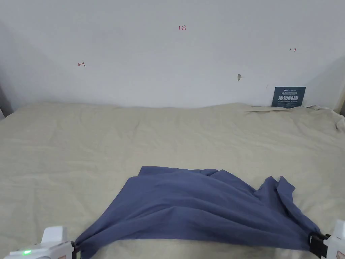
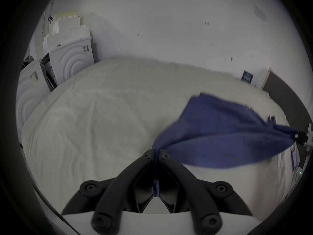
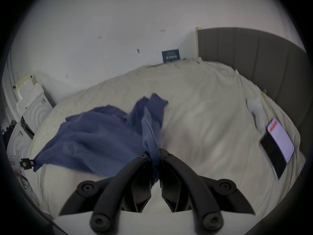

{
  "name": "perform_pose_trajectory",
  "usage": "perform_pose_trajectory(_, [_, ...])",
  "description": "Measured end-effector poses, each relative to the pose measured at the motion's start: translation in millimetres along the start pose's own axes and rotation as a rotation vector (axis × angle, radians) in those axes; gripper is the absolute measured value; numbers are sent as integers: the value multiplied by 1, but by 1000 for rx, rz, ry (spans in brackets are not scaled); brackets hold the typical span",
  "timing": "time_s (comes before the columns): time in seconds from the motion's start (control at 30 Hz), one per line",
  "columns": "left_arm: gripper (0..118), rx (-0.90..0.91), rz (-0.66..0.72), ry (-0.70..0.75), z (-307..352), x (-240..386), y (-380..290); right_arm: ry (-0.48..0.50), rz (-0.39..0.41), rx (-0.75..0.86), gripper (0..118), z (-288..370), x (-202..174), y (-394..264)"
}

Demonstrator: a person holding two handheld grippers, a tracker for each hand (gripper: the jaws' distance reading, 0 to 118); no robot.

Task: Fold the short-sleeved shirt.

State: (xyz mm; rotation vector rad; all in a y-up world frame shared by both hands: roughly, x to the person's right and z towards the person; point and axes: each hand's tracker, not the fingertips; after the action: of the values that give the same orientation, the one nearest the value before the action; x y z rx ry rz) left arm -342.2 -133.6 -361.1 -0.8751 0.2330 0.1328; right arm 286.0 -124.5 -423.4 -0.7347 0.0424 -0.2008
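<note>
A dark blue short-sleeved shirt is stretched between my two grippers just above the beige bed, its far edge resting on the sheet. My left gripper at the bottom left is shut on one corner of the shirt; the cloth runs between its black jaws in the left gripper view, where the gripper pinches it. My right gripper at the bottom right is shut on the other corner. In the right gripper view the shirt bunches into that gripper.
The bed meets a white wall with a small dark sign at the back right. A phone and a white object lie on the bed's right side beside a grey headboard. White appliances stand left of the bed.
</note>
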Motion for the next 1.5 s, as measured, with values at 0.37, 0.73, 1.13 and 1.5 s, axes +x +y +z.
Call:
perform_pose_trajectory(0.37, [1,-7,-4,-11,67,-27,-53,22,-32,-15,5,75,6,-54])
perform_pose_trajectory(0.73, [1,-53,6,45,97,-57,-104,-10,-26,-75,5,115,23,-98])
perform_pose_trajectory(1.13, [2,-143,-1,112,61,-44,-122,-120,62,-180,5,74,23,-122])
perform_pose_trajectory(1.5, [110,-55,132,36,95,-46,-98,-130,77,-83,88,113,6,-97])
